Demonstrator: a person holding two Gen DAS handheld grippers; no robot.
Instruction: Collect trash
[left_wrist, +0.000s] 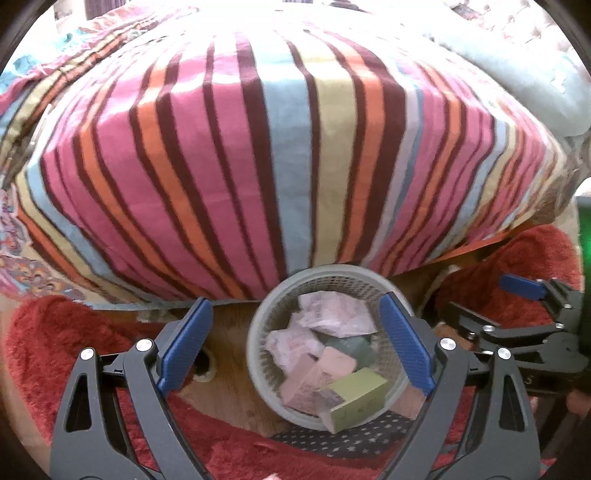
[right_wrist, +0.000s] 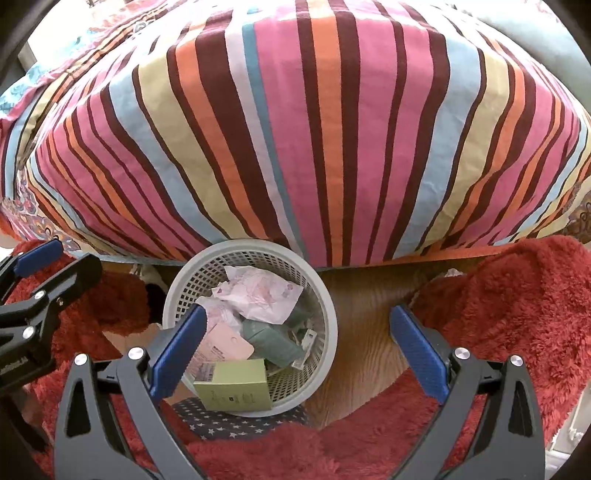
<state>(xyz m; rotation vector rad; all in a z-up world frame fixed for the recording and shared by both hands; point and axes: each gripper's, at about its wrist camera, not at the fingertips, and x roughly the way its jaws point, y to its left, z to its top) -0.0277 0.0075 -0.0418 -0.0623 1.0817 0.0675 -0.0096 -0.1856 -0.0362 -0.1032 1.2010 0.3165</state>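
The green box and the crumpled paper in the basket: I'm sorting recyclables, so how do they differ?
The green box is rigid and keeps its shape; the crumpled paper is wrinkled and shapeless. The box is plain olive green, the paper white with pink print. The box leans at the near rim, the paper at the far side. Both sit in the basket.

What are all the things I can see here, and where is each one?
Waste basket: one, grey mesh, on the wooden floor beside the bed.
Crumpled paper: white-pink, on top of the trash inside the basket.
Green box: one, olive, leaning at the basket's near rim.
Pink card: one, inside the basket.
Striped bedcover: one, pink, orange, maroon, blue, over the bed.
Red rug: fluffy, on the floor around the basket.
Left gripper: black with blue pads, open, above the basket.
Right gripper: same colours, open, empty.
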